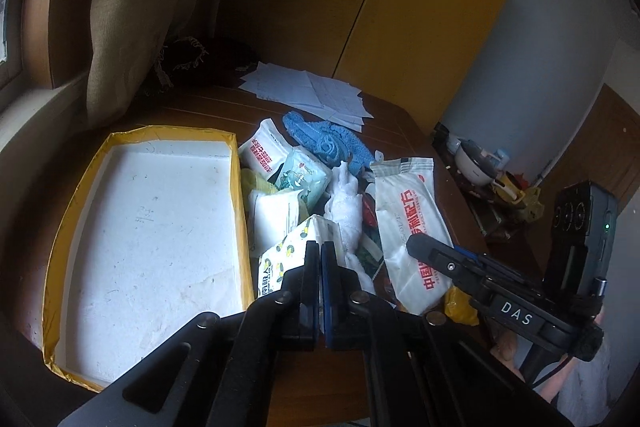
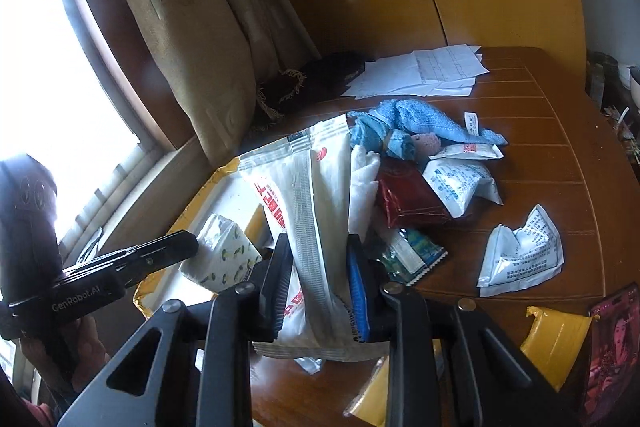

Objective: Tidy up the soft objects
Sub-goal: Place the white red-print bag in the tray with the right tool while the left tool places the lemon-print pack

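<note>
A pile of soft packs lies on the brown table [image 1: 192, 107] right of a yellow-rimmed white foam box [image 1: 64, 211]. My left gripper [image 1: 320, 247] is shut and empty, its tips at a tissue pack with an olive print [image 1: 288, 251], which also shows in the right wrist view [image 2: 224, 255]. My right gripper [image 2: 320, 259] is shut on a long white wipes pack with red lettering [image 2: 308, 195] and holds it upright; it also shows in the left wrist view [image 1: 408, 219]. A blue knitted cloth [image 1: 320, 139], a white cloth [image 1: 348, 203] and other white packs [image 1: 268, 151] lie in the pile.
Loose papers [image 2: 424, 71] lie at the table's far side by a curtain [image 2: 192, 39] and yellow cupboard [image 1: 420, 7]. A dark red pouch [image 2: 404, 203], crumpled white packets [image 2: 520, 255] and yellow tape scraps [image 2: 556, 339] lie on the right. A cluttered side shelf [image 1: 492, 179] stands beyond the table.
</note>
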